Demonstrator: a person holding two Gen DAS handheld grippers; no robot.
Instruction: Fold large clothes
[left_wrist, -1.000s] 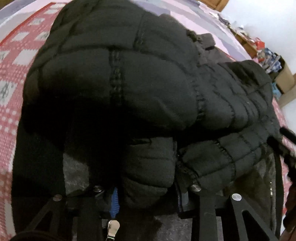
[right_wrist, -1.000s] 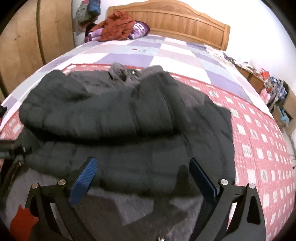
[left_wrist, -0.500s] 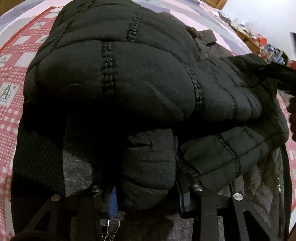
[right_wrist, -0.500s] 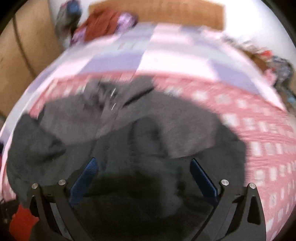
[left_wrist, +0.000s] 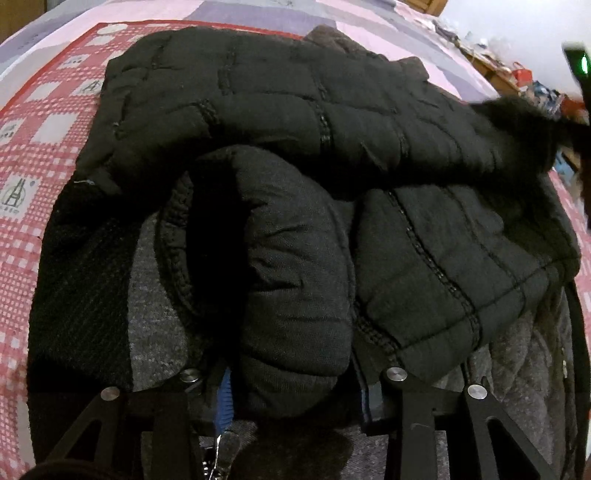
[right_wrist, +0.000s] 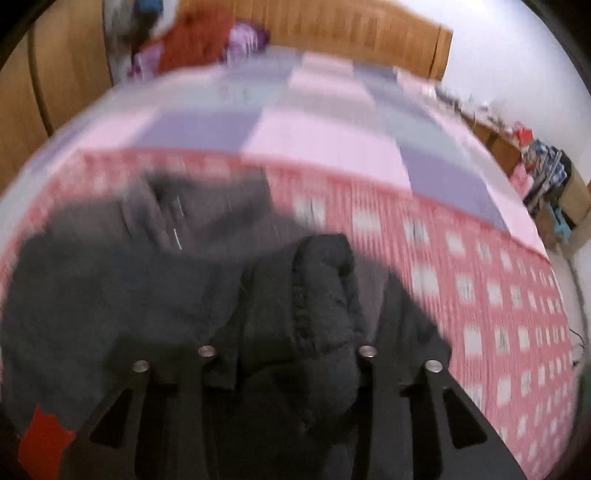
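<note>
A large black quilted jacket (left_wrist: 332, 122) lies on the bed, grey lining showing at its near edge. My left gripper (left_wrist: 295, 384) is shut on a thick roll of the jacket's hem (left_wrist: 295, 288), the blue pads pressed into it. My right gripper (right_wrist: 295, 354) is shut on a bunched edge of the same jacket (right_wrist: 321, 302) and holds it raised; this view is motion-blurred. The right gripper shows as a dark shape at the far right edge of the left wrist view (left_wrist: 580, 110).
The bed has a red-and-white checked cover (right_wrist: 480, 280) and a pink and purple quilt (right_wrist: 325, 133). A wooden headboard (right_wrist: 369, 37) and red clothes (right_wrist: 195, 44) are at the far end. A wardrobe (right_wrist: 66, 74) stands left; clutter (right_wrist: 546, 166) is at right.
My right gripper was open above the jacket; it has since closed on the jacket's right edge and lifted it. The left gripper kept its grip and pulled back, showing more of the jacket.
</note>
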